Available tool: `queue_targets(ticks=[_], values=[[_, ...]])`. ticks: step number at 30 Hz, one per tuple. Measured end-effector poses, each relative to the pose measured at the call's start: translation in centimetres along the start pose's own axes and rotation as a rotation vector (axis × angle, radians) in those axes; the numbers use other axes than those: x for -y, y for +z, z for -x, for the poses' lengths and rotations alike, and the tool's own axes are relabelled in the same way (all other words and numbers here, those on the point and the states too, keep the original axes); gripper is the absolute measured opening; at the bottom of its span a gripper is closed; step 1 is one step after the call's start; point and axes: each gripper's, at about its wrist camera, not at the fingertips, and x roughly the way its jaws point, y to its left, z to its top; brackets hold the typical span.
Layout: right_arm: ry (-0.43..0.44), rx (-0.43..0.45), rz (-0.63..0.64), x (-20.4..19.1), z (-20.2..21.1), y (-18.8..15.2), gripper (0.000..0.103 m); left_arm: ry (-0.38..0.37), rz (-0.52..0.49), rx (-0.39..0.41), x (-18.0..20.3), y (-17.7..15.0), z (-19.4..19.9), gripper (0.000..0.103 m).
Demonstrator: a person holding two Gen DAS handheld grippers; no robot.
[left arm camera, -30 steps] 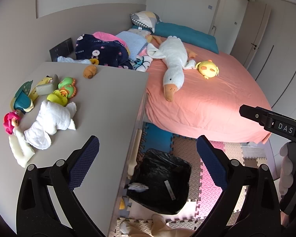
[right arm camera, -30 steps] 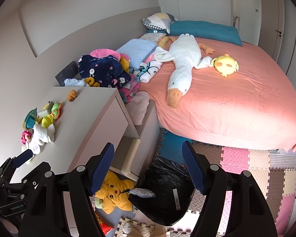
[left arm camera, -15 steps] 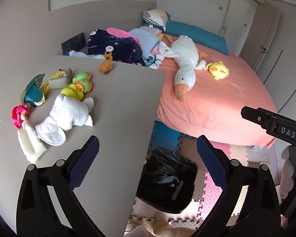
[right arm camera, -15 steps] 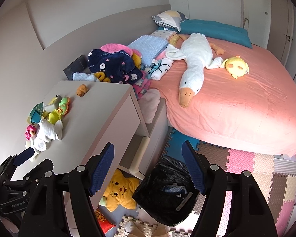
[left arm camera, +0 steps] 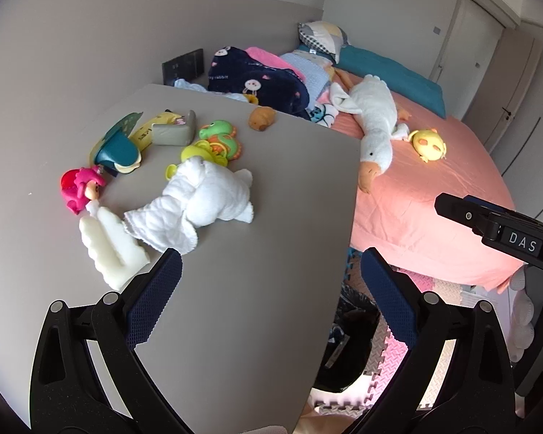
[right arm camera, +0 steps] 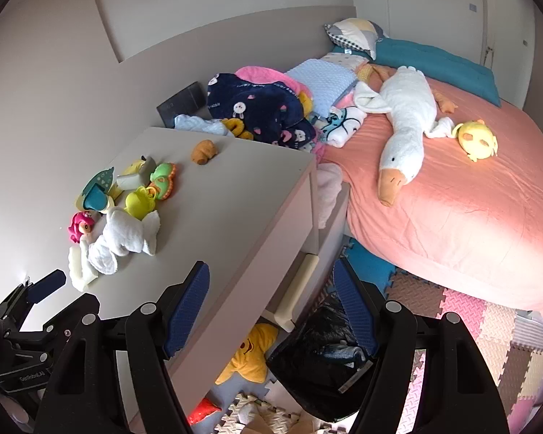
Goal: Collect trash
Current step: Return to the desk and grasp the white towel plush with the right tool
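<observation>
**Left wrist view swings back to the table as both tools hang empty above the bin**

Left wrist camera now takes in most of the grey table (left arm camera: 271,217), where a second ago it looked down past the edge at the black-lined bin (right arm camera: 325,365) on the floor. The left gripper (left arm camera: 271,289) has shifted over the tabletop, its jaws wide and holding nothing; the right gripper (right arm camera: 271,307) hovers beside the table edge above the bin, jaws equally wide and empty. A pale scrap that lay at the bin's rim a second ago no longer shows there, and crumpled items lie inside the liner, so one drop looks finished and the search for the next piece appears to be on.

On the table, the likeliest candidate is the white quilted cloth (left arm camera: 199,206), soft, bunched and floppy, lying just ahead of the left gripper. Touching it are a cream foam-like block (left arm camera: 112,249) with a wavy edge and a pink-haired doll (left arm camera: 81,188). Beyond sit glossy hard-plastic toys (left arm camera: 217,141) in green, yellow and teal, and a small brown rounded figure (left arm camera: 261,118). Whether any of these counts as trash cannot be told.

A smooth coral sheet covers the bed (right arm camera: 470,217), where a long plush goose (right arm camera: 405,126) sprawls. Interlocking foam mats (right arm camera: 488,318) line the floor.
</observation>
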Motion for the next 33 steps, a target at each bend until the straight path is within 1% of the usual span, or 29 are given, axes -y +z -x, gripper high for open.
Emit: queue_targets(ticks=[11,17,25,33], values=[[0.088,-0.045,0.087,-6.5,-3.4,1.2,0.072,0.126,0.102,-0.007,-6.9,0.1,0.2,0.096],[0.135,-0.074,0.135,-9.7,-5.2,1.7,0.072,0.17,0.161,-0.02,-10.3,0.2,-0.3,0.096],[0.17,-0.102,0.188,-13.0,-7.6,2.6,0.072,0.231,0.213,-0.045,-13.3,0.6,-1.5,0.096],[0.188,-0.129,0.241,-15.8,-10.8,3.7,0.072,0.253,0.239,-0.07,-15.2,1.1,-3.1,0.096]])
